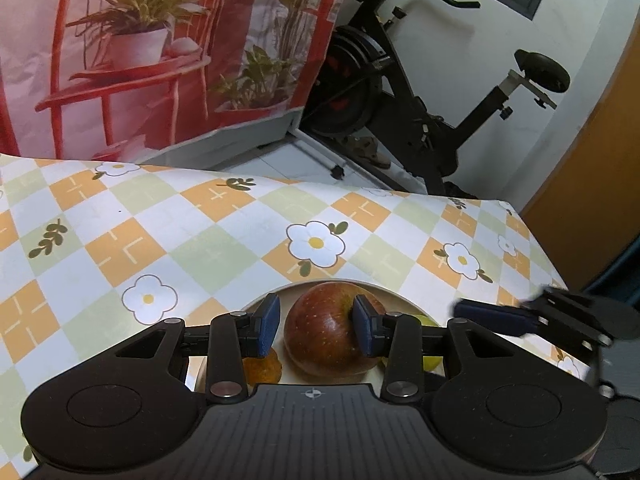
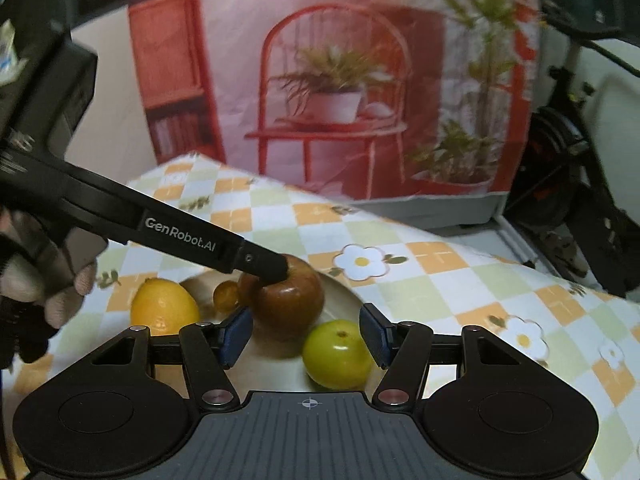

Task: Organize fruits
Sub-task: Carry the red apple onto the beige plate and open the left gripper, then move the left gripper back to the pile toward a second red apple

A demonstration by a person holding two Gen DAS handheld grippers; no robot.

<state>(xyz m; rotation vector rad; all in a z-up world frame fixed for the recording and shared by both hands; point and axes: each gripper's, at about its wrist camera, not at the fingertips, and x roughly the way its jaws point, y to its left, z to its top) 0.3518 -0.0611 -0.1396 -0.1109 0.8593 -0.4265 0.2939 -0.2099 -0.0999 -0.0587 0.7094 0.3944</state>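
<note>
The left claw (image 1: pixel 316 326) is sitting over the plate with its two blue pads either side of the red apple (image 1: pixel 330 330). One pad is lying against the apple's right shoulder, while the other is standing off from its left flank with a gap showing, so the jaws are parted and not clamping the fruit. From the other side, the tip of that claw is resting on top of the apple near its stem.

The apple is sitting in the middle of a pale round plate (image 2: pixel 348 300). A small orange fruit (image 2: pixel 226 295) is lying just beside it on the plate, and a green fruit (image 2: pixel 338 354) is lying at the plate's near edge.

The right claw (image 2: pixel 308 336) is hanging open above that near edge, holding nothing, the green fruit lying below its spread pads.

A yellow lemon (image 2: pixel 164 310) is resting off the plate, on the checked tablecloth with white flowers (image 1: pixel 180 232).

A gloved hand (image 2: pixel 48 280) is gripping the left claw's handle.

Beyond the table, an exercise bike (image 1: pixel 420 92) is standing beside a printed backdrop of red chairs and potted plants (image 1: pixel 160 52).
</note>
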